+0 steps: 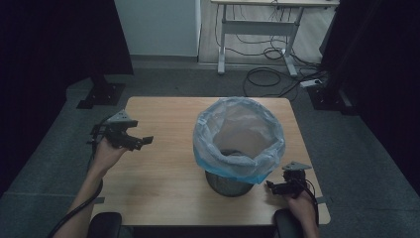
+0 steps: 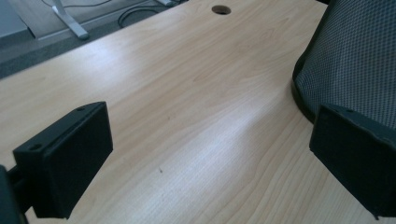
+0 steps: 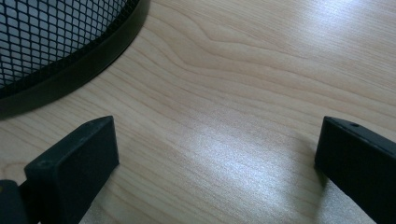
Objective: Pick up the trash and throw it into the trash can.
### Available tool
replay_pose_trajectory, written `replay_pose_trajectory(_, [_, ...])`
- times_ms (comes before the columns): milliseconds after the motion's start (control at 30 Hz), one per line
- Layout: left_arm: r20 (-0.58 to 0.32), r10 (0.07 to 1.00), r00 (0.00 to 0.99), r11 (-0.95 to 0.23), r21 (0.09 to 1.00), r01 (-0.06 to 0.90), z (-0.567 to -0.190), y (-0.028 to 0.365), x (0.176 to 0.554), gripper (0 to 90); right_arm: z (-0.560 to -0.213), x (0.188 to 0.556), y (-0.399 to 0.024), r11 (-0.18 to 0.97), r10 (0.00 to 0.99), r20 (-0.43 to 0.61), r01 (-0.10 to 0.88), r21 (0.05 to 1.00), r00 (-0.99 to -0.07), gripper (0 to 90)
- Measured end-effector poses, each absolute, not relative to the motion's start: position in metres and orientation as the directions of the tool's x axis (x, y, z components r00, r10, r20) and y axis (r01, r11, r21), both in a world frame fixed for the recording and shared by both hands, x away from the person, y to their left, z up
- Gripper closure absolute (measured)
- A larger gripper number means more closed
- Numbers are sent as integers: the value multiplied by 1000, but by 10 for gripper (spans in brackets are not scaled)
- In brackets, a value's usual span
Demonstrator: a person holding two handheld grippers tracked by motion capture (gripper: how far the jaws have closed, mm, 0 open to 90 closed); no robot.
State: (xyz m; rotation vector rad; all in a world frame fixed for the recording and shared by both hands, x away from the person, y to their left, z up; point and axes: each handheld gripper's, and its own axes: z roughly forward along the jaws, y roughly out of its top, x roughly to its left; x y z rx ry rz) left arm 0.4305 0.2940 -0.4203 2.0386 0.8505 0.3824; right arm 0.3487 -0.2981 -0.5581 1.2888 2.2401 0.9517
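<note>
A black mesh wastebasket (image 1: 228, 182) stands on the wooden table (image 1: 163, 163), lined with a pale blue plastic bag (image 1: 239, 136) folded over its rim. My left gripper (image 1: 143, 141) hovers over the table's left side, open, jaws wide apart with nothing between them. In the left gripper view the gripper (image 2: 210, 154) faces bare wood, the mesh wastebasket (image 2: 355, 60) at the right. My right gripper (image 1: 271, 187) sits low at the basket's right foot, open and empty. In the right gripper view the gripper (image 3: 217, 163) is over bare tabletop, the wastebasket base (image 3: 60, 56) at upper left.
A cable hole (image 2: 221, 9) sits in the table's far edge. Beyond the table are grey carpet, a white desk frame (image 1: 257, 29) with loose cables (image 1: 277, 74), and dark curtains with a stand base (image 1: 101, 94) at the left.
</note>
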Motion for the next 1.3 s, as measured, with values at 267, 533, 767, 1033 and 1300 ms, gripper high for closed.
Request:
replay_pose_trajectory(267, [-59, 717, 695, -365, 817, 447, -454, 301, 425, 0, -558, 349, -298, 347, 864, 4, 603, 718, -503, 0])
replay_pose_trajectory(533, [-58, 734, 677, -359, 812, 459, -483, 304, 419, 0, -558, 348, -298, 344, 865, 7, 604, 719, -501, 0])
replay_pose_trajectory(767, [-65, 749, 659, -366, 789, 493, -514, 305, 413, 0, -558, 348, -298, 343, 866, 7, 605, 719, -500, 0])
replay_pose_trajectory(1033, [-29, 747, 664, -436, 733, 522, -540, 298, 410, 0, -558, 348, -297, 342, 867, 7, 606, 719, -498, 0])
replay_pose_trajectory(1300, [-17, 741, 672, -483, 682, 550, -547, 291, 408, 0, -558, 348, -297, 341, 868, 7, 606, 719, -497, 0])
